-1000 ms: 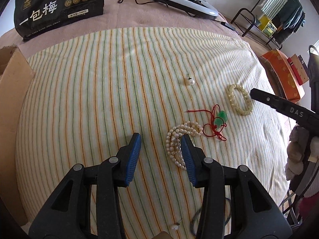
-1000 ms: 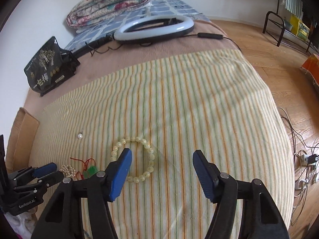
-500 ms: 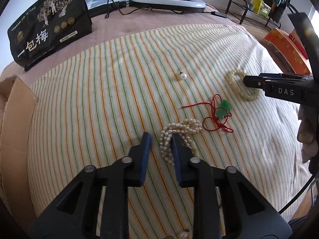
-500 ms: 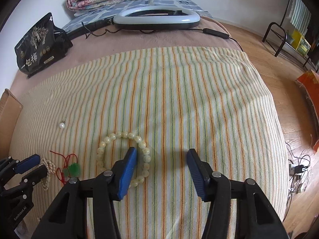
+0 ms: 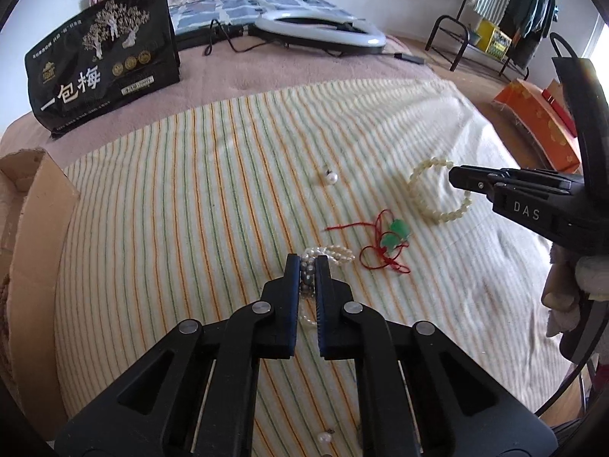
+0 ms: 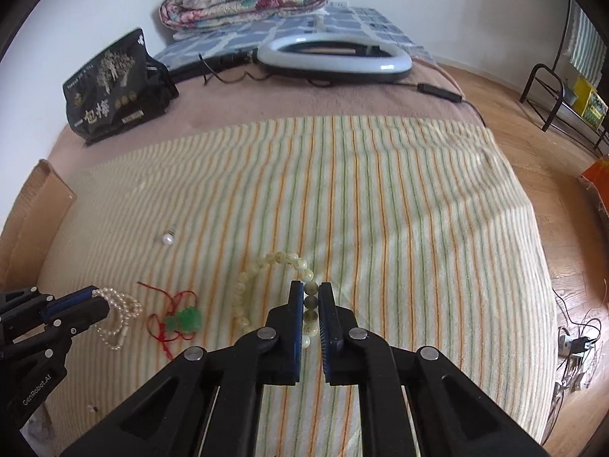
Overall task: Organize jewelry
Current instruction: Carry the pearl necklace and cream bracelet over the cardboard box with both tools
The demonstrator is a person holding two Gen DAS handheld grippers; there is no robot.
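Observation:
On the striped cloth (image 5: pixel 190 198) lie several pieces of jewelry. My left gripper (image 5: pixel 307 266) is shut on the white pearl bracelet (image 5: pixel 335 253), which also shows in the right wrist view (image 6: pixel 118 310). My right gripper (image 6: pixel 311 293) is shut on the pale yellow bead bracelet (image 6: pixel 266 262), also seen in the left wrist view (image 5: pixel 422 175). A red cord with green pendants (image 5: pixel 392 238) lies between the two bracelets. A single pearl earring (image 5: pixel 332 178) lies farther back. Another small pearl (image 5: pixel 323 437) lies near the front edge.
A black snack bag (image 5: pixel 102 61) stands at the back left and a ring light (image 5: pixel 319 28) with its cable at the back. A cardboard box (image 5: pixel 26 228) borders the left edge. Folded quilts (image 6: pixel 243 0) lie behind. An orange box (image 5: pixel 540 122) sits on the floor at right.
Both grippers have closed: the left one onto the pearl bracelet, the right one onto the yellow bead bracelet. Both moved in closer to the cloth.

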